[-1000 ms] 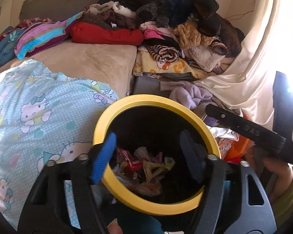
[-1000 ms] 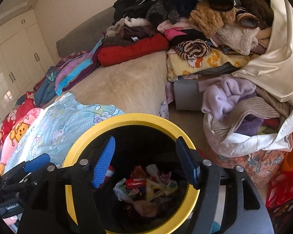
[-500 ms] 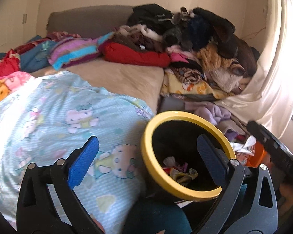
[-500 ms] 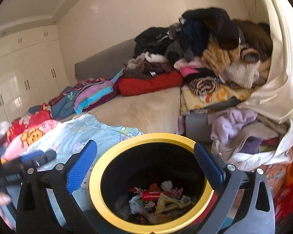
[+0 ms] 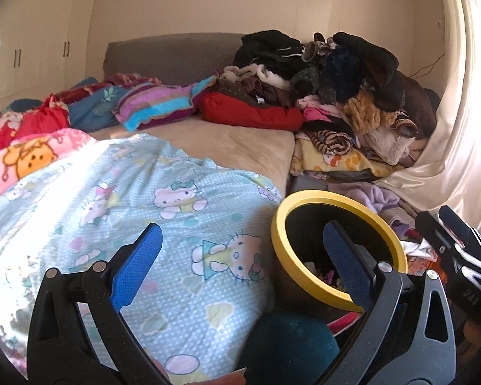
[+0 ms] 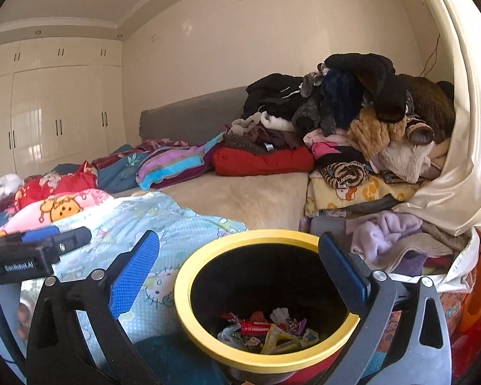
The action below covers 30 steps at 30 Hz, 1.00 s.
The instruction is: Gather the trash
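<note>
Left gripper (image 5: 240, 263) fingers spread wide, empty, over Hello Kitty blanket (image 5: 163, 224). Right gripper (image 6: 239, 268) fingers also wide apart, empty, above yellow-rimmed bin (image 6: 189, 276). Bin right of blanket, near bed's edge; trash (image 6: 266, 330) at its bottom: wrappers, red tube. "GenRobot.AI" readable on left gripper body, far left in right wrist view. Clothes pile (image 6: 352, 122) far right.

Trash (image 6: 266, 330) in bin (image 6: 189, 276) beside bed (image 6: 247, 195)

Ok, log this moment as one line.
left tool: open, empty | right tool: open, empty | bin: wrappers inside, beside bed
</note>
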Each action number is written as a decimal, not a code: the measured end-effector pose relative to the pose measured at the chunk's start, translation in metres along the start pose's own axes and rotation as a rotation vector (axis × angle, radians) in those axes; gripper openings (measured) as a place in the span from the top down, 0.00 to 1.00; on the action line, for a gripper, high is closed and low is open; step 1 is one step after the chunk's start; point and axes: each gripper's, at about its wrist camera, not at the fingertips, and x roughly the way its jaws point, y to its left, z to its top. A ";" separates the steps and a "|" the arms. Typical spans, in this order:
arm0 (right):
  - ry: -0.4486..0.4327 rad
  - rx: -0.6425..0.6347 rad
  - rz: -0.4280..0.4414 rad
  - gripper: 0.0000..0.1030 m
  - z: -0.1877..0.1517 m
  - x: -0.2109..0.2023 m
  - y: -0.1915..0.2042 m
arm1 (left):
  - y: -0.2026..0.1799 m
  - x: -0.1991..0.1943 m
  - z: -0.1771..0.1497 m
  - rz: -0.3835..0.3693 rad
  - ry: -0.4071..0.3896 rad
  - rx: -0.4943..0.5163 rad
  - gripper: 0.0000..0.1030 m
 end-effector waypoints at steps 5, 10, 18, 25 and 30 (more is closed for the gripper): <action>-0.002 0.006 -0.015 0.06 -0.001 0.000 0.003 | 0.005 -0.007 0.001 0.005 -0.028 -0.019 0.10; -0.007 0.007 -0.022 0.06 -0.001 -0.001 0.002 | 0.006 -0.009 0.001 0.004 -0.029 -0.020 0.10; -0.012 0.006 -0.025 0.06 -0.001 -0.002 0.004 | 0.006 -0.009 0.001 0.007 -0.029 -0.022 0.10; -0.016 0.007 -0.034 0.06 0.001 -0.002 0.004 | 0.007 -0.011 0.002 0.012 -0.031 -0.022 0.10; -0.018 0.016 -0.041 0.06 0.002 -0.002 0.000 | 0.007 -0.011 0.002 0.010 -0.031 -0.021 0.10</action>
